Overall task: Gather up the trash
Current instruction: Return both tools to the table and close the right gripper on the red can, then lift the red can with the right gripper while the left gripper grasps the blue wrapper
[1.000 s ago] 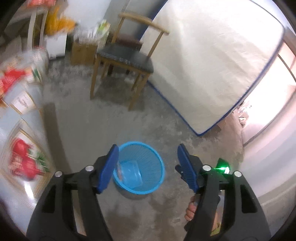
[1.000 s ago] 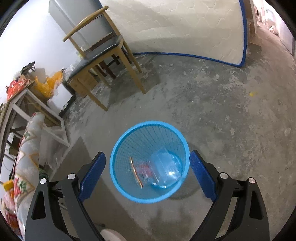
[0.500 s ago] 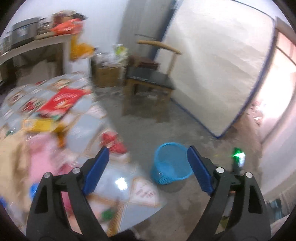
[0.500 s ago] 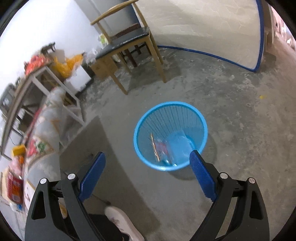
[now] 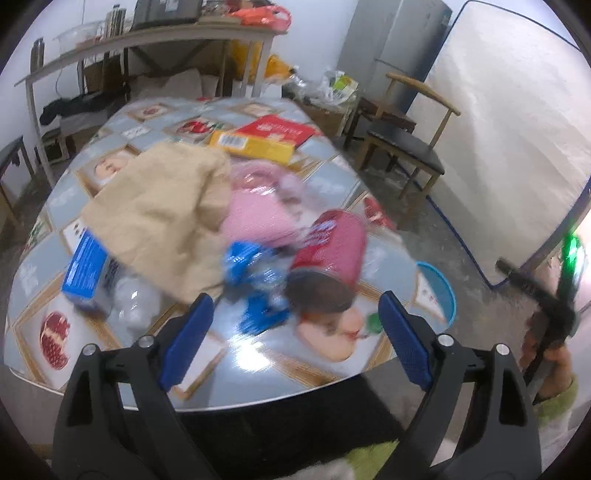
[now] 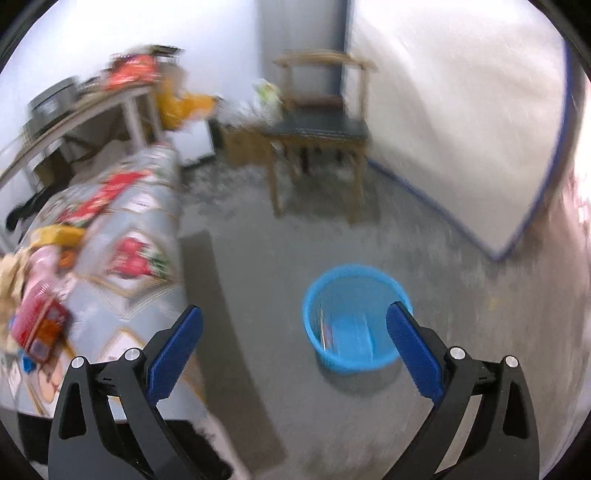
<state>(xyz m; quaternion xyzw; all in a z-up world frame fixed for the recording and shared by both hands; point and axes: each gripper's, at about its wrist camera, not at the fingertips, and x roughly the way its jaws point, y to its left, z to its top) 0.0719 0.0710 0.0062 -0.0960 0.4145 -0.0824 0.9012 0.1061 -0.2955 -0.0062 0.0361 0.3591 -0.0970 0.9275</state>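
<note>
My left gripper (image 5: 295,336) is open and empty above the near edge of the patterned table (image 5: 258,369). Just ahead of it lie a red can (image 5: 328,254) on its side and a crumpled blue wrapper (image 5: 255,280). A blue box (image 5: 86,266) lies at the left, partly under a beige cloth (image 5: 162,214). My right gripper (image 6: 293,345) is open and empty above the floor. The blue mesh basket (image 6: 354,317) stands on the floor ahead of it, with trash inside; it also shows in the left wrist view (image 5: 437,288), partly hidden by the table.
A pink cloth (image 5: 255,210), a yellow box (image 5: 251,146) and a red packet (image 5: 277,129) lie farther back on the table. A wooden chair (image 6: 317,125) stands behind the basket, a white mattress (image 6: 461,122) leans at the right, a cluttered shelf (image 5: 147,33) is at the back.
Both grippers have swung up and left, away from the basket. The left one now faces the cluttered table instead of the floor. Both stayed open.
</note>
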